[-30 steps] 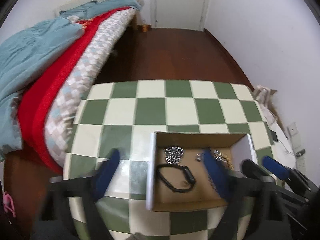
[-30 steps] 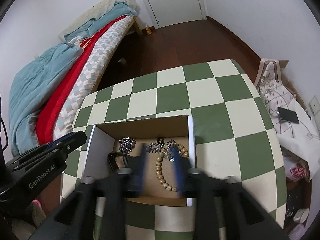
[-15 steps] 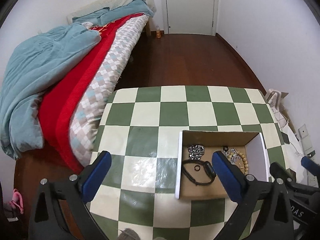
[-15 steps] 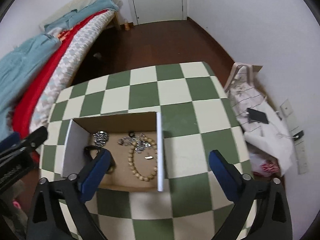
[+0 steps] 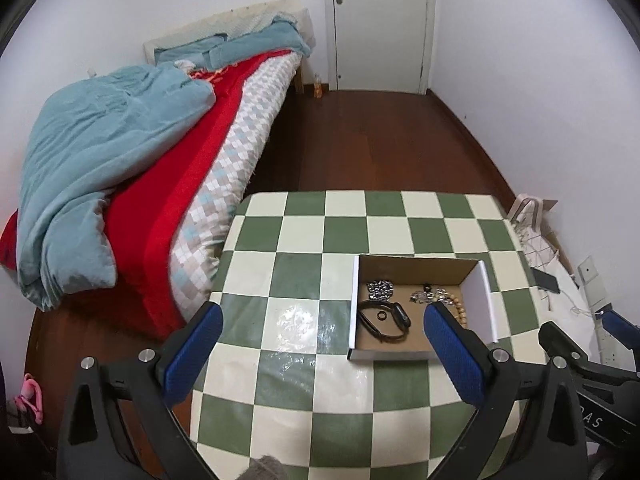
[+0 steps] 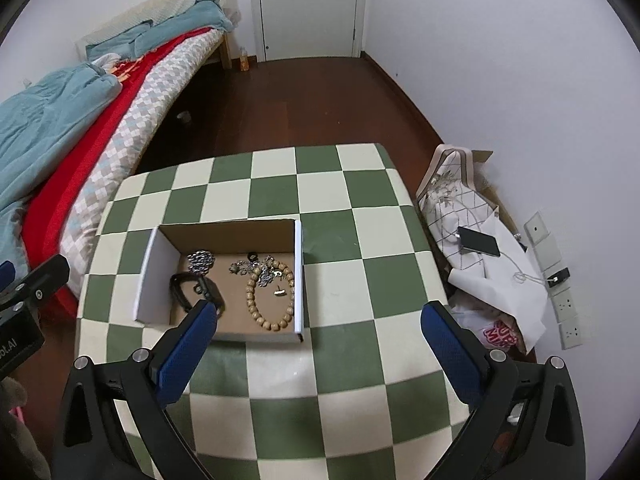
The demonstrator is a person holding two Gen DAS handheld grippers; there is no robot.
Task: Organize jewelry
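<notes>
An open cardboard box (image 5: pixel 416 270) (image 6: pixel 228 236) sits on the green-and-white checkered table (image 5: pixel 304 280) (image 6: pixel 360 280). Inside lie a black wristband watch (image 5: pixel 384 320) (image 6: pixel 192 292), a wooden bead bracelet (image 6: pixel 272 300) (image 5: pixel 460 310), a silver chain cluster (image 5: pixel 381 288) (image 6: pixel 201 261) and tangled small pieces (image 6: pixel 260 270). My left gripper (image 5: pixel 320 336) hangs open above the table, nothing between its blue pads. My right gripper (image 6: pixel 316 332) is open too, above the box's near right corner, empty.
A bed (image 5: pixel 120 168) with blue and red covers runs along the table's left side. A bag, papers and a phone (image 6: pixel 478 240) lie on the floor to the right, by wall sockets. A closed white door (image 5: pixel 380 24) stands at the far end.
Both grippers rose and drew back out of the box. The right one went from half closed over the beads to wide open; the left widened a little. The jewelry stayed in the box.
</notes>
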